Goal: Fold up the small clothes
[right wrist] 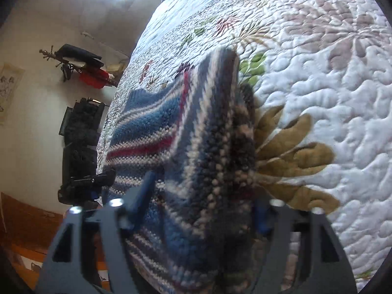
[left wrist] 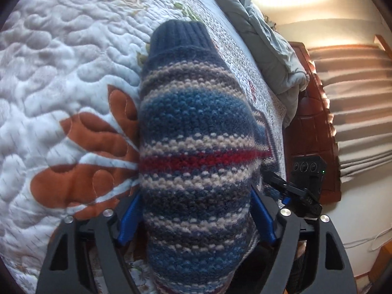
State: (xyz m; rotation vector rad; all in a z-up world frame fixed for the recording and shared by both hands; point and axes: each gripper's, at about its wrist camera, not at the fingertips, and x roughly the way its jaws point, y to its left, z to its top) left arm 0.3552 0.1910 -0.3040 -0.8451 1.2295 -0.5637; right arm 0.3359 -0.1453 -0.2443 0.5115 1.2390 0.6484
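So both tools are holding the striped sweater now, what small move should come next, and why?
Probably lower both tools toward the quilt to lay the fold down. The left tool and the right tool each pinch the striped knit sweater, which is raised and bunched, while part of it lies on the quilt.

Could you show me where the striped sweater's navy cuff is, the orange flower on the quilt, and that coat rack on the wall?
Navy cuff (left wrist: 180,38), left wrist view: middle of the ribbed band.
Orange flower (left wrist: 93,161), left wrist view: its broad petals.
Coat rack (right wrist: 80,67), right wrist view: clothes hanging on it.
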